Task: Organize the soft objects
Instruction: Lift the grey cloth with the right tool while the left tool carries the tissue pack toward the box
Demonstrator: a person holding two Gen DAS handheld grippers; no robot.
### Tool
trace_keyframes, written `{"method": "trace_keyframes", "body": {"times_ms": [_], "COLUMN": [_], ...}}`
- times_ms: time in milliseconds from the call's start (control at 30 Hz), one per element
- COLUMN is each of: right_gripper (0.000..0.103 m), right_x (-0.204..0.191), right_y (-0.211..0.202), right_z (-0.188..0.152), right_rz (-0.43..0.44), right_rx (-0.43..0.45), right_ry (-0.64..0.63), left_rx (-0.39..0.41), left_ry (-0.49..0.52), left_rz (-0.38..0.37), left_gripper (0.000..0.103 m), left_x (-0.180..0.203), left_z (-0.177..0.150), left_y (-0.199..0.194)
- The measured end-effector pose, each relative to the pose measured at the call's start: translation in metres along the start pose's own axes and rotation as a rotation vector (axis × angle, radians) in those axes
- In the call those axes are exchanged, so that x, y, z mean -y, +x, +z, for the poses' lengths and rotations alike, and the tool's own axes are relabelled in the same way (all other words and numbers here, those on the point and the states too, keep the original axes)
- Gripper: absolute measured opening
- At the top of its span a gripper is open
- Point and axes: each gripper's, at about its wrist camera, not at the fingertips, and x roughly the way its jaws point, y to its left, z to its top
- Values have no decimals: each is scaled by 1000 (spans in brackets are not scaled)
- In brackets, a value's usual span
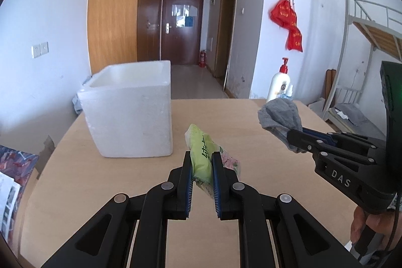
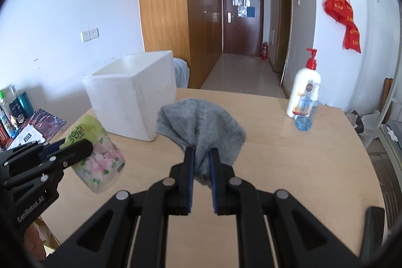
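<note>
Tissue pack [image 1: 202, 157] sits clamped in the left gripper [image 1: 202, 162]; the grey cloth [image 2: 201, 129] hangs pinched in the right gripper [image 2: 201, 160]. Both are mid-carry, above the table [image 2: 289, 155]. Next, each likely goes ahead-left over the foam box [image 2: 133, 107], then releases.

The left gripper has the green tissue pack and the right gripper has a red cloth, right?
Not quite. The cloth in the right gripper is grey, not red, as the right wrist view shows. The left gripper does hold the green tissue pack.
</note>
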Motion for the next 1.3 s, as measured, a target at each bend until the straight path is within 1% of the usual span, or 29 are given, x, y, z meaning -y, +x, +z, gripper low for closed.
{"method": "trace_keyframes", "body": {"times_ms": [200,333,433,667,900,1067,1300], "right_gripper": [15,15,15,15,15,15,15], "right_x": [-7,-13,-17,-30,-38,-44,-61], "right_y": [-33,-50,-58,-67,-67,-64,-59], "right_z": [-11,-16,-19,-24,-23,-23,-16], "right_rz": [10,17,28,51,69,89,144], "right_rx": [50,78,91,116,123,129,141], "right_ry": [14,11,10,6,-13,-23,-45], "left_rx": [50,70,89,103,121,133,151], "left_ry": [0,0,-1,-17,-27,-37,-69], "left_rz": [13,17,36,46,75,109,173], "left_gripper": [15,15,15,15,15,15,15], "left_x": [3,3,3,-4,-6,-14,-33], "left_z": [-6,-10,-14,-20,-22,-21,-19], "left_y": [-26,-40,-49,-62,-72,-77,-84]}}
